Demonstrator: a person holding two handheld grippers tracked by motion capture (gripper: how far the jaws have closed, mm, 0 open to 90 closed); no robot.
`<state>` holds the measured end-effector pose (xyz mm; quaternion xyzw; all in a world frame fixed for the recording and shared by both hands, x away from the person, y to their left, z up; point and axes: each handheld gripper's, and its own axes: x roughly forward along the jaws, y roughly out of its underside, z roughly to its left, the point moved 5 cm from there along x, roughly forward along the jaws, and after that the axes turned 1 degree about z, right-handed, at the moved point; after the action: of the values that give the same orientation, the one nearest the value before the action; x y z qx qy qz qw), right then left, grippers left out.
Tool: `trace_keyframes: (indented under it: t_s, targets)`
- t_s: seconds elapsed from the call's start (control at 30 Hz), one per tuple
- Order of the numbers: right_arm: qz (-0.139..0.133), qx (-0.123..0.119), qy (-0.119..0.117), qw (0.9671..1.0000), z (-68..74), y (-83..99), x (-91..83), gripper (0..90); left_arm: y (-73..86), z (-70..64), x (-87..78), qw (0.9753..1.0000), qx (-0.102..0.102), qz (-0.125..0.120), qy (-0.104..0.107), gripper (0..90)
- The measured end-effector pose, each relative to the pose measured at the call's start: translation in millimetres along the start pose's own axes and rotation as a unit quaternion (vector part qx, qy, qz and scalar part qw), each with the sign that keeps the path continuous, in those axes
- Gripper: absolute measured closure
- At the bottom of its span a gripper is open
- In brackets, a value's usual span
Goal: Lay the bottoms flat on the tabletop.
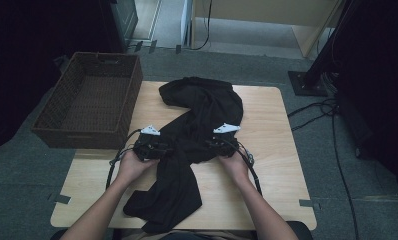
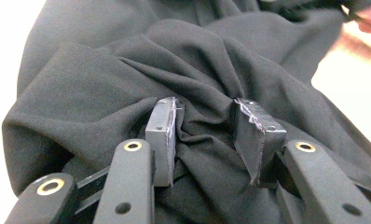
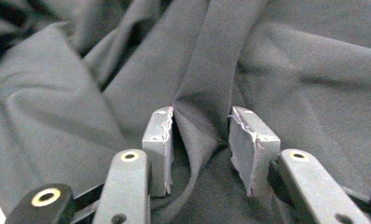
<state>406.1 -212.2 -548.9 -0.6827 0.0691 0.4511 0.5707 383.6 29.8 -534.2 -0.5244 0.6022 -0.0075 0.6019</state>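
At the near edge of the wooden table [image 1: 282, 165], the person's hands press both grippers into a crumpled black garment [image 1: 197, 130]. On each, the left gripper [image 2: 207, 135] and the right gripper [image 3: 200, 135], the jaws stand apart with a fold bunched between them. Farther back, at the left, sits a brown wicker basket [image 1: 132, 95].
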Motion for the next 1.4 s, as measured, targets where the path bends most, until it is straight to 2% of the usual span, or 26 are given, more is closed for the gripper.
trace_keyframes:
  t_s: [0.17,0.27,0.4,0.47,0.53,0.6,0.67,0.77,0.8,0.83,0.9,1.0,1.07,1.13,1.3,1.4]
  targets:
    - [0.005,0.005,0.009,0.9999,-10.9,-7.3,5.5,61.4,8.0,-20.5,2.1,0.9997,0.002,0.008,0.024,60.2]
    - [0.006,0.009,0.014,0.9998,-16.5,-12.2,10.0,61.5,13.2,-33.8,4.3,0.9993,0.012,0.012,0.033,60.1]
    - [0.004,0.007,0.019,0.9998,-23.1,-19.4,17.2,61.3,16.7,-42.0,4.9,0.999,0.021,0.01,0.038,59.5]
    - [0.004,0.015,0.015,0.9998,-25.1,-21.2,18.7,61.2,14.6,-42.3,1.0,0.999,0.014,0.006,0.042,58.2]
    - [0.013,0.029,0.011,0.9994,-24.8,-21.2,16.3,60.7,9.9,-40.8,-6.2,0.9992,0.018,-0.002,0.037,56.8]
    - [0.024,0.029,0.009,0.9993,-23.3,-19.5,10.2,60.2,2.0,-38.5,-15.1,0.9992,0.024,-0.011,0.03,55.6]
    - [0.012,0.023,0.011,0.9996,-21.1,-18.9,1.8,59.8,-8.6,-34.4,-25.6,0.999,0.024,-0.026,0.029,54.0]
    - [-0.004,0.03,0.003,0.9995,-18.6,-19.7,-10.9,57.5,-27.2,-26.5,-43.6,0.9981,0.024,-0.055,0.018,52.4]
    - [-0.004,0.03,0.003,0.9995,-18.6,-19.7,-10.9,57.5,-27.2,-26.5,-43.6,0.9981,0.024,-0.055,0.018,51.7]
    - [-0.007,0.03,-0.001,0.9995,-16.5,-19.3,-16.7,56.7,-36.4,-20.6,-49.4,0.9977,0.023,-0.063,0.008,51.4]
    - [-0.005,0.025,0.002,0.9997,-14.6,-17.6,-19.9,55.4,-45.1,-12.3,-50.2,0.9974,0.02,-0.069,-0.007,51.6]
    - [-0.001,0.021,0.003,0.9998,-12.7,-14.5,-20.2,53.0,-50.6,0.5,-36.9,0.9978,0.023,-0.055,-0.028,53.5]
    - [-0.002,0.025,-0.002,0.9997,-12.3,-12.6,-19.0,53.0,-51.8,8.1,-24.7,0.9974,0.033,-0.048,-0.042,54.4]
    - [-0.003,0.033,-0.015,0.9994,-10.7,-9.5,-16.3,53.0,-51.5,16.4,-11.4,0.9977,0.022,-0.045,-0.047,54.4]
    - [0.016,0.018,-0.005,0.9997,-6.6,-3.8,-8.0,51.2,-45.6,35.3,13.8,0.998,-0.025,-0.033,-0.047,52.2]
    - [0.016,0.016,-0.001,0.9997,-7.6,-2.2,-7.1,51.3,-42.3,38.5,22.1,0.9979,-0.014,-0.019,-0.06,50.8]
